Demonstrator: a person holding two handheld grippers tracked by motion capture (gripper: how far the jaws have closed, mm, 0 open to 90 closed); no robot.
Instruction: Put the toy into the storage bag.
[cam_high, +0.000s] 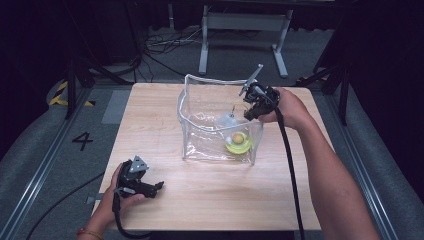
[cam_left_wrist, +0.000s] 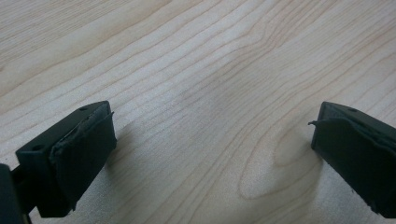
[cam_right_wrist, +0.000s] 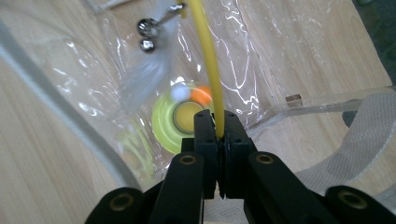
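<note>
Yellow wand (cam_right_wrist: 208, 60) pinched in right tool (cam_right_wrist: 218, 135).

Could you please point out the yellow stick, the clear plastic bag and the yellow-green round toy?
yellow stick (cam_right_wrist: 208, 60), right gripper view, mid-shaft.
clear plastic bag (cam_high: 186, 107), high view, left wall.
yellow-green round toy (cam_right_wrist: 163, 122), right gripper view, left rim.

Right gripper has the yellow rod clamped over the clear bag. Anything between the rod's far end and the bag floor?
Partly. The yellow rod hangs inside the clear bag, held by the right gripper. Beneath it lies the yellow-green disc toy; bare floor remains beside it.
</note>
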